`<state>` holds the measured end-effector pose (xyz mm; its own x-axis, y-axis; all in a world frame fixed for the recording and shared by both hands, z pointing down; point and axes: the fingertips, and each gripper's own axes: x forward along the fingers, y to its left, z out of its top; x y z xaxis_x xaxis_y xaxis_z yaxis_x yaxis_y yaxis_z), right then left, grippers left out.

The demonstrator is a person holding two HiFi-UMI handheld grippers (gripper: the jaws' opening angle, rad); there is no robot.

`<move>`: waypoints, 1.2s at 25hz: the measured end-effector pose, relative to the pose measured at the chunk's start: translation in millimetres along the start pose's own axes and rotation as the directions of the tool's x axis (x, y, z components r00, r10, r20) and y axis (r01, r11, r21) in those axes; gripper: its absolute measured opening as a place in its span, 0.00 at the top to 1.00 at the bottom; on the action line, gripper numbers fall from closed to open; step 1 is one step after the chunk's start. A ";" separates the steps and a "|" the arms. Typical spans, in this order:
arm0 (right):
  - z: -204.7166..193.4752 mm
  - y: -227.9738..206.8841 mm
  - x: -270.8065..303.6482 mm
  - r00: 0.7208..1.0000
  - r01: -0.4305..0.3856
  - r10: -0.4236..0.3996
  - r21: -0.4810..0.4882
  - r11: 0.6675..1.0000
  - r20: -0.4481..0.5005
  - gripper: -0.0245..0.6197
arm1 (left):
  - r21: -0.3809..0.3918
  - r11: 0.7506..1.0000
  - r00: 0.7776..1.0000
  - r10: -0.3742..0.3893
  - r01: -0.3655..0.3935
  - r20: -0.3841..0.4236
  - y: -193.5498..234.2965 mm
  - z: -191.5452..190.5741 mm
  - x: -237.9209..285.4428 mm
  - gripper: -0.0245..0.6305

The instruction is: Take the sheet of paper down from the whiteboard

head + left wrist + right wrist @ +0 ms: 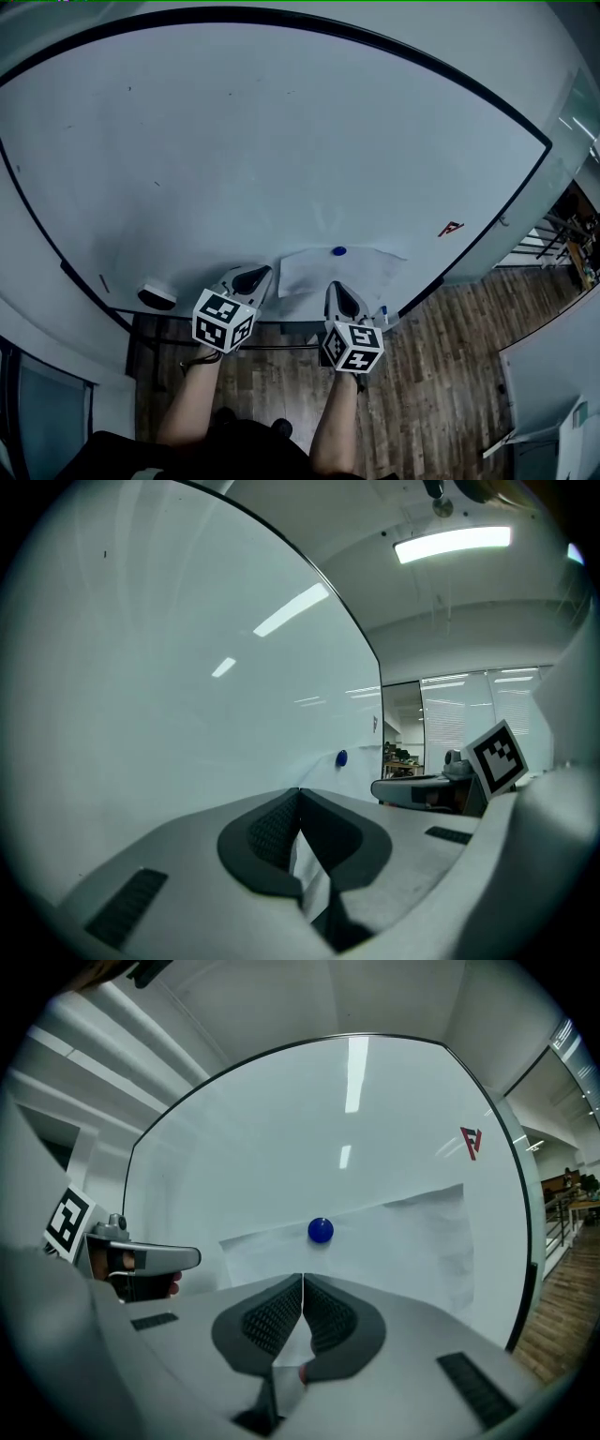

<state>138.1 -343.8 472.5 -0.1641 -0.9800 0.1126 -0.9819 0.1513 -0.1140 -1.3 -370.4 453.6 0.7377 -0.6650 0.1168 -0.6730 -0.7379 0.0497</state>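
Pale whiteboard (281,141) fills view; paper sheet (361,267) low on it. L gripper (261,273) jaws pressed together, just left of sheet; R gripper (334,287) same, at sheet's lower edge. Far left: eraser (157,297). Blue magnet (338,251) pins sheet's top; red mark (451,228) to the right.

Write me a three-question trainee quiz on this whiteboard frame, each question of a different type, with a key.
1. What holds the sheet of paper on the whiteboard?
2. True or false: the right hand-held gripper has its jaws wide apart.
3. In the head view, the red triangular mark sits: A) left of the sheet, B) right of the sheet, C) on the sheet.
Key: 1. a round blue magnet near its top edge; 2. false, they are together; 3. B.
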 end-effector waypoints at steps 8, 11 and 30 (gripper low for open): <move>4.6 -11.8 11.8 0.999 -0.032 0.032 0.004 0.999 0.002 0.92 | 0.003 0.999 0.999 0.039 -0.039 -0.009 10.0 -3.9 8.6 0.93; 5.4 -15.5 14.5 0.999 -0.037 0.037 0.008 0.999 0.003 0.92 | 0.007 1.000 1.000 0.022 -0.021 -0.007 7.1 -2.9 12.7 0.93; 18.0 -27.8 29.3 0.999 -0.036 0.036 0.017 0.999 0.016 0.92 | 0.000 0.996 0.995 -0.091 0.091 -0.037 -8.4 -2.0 49.3 0.78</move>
<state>162.3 -379.0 461.2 -0.1973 -0.9760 0.0923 -0.9736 0.1841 -0.1350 40.5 -396.7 460.9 0.7936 -0.5902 0.1481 -0.6029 -0.7955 0.0602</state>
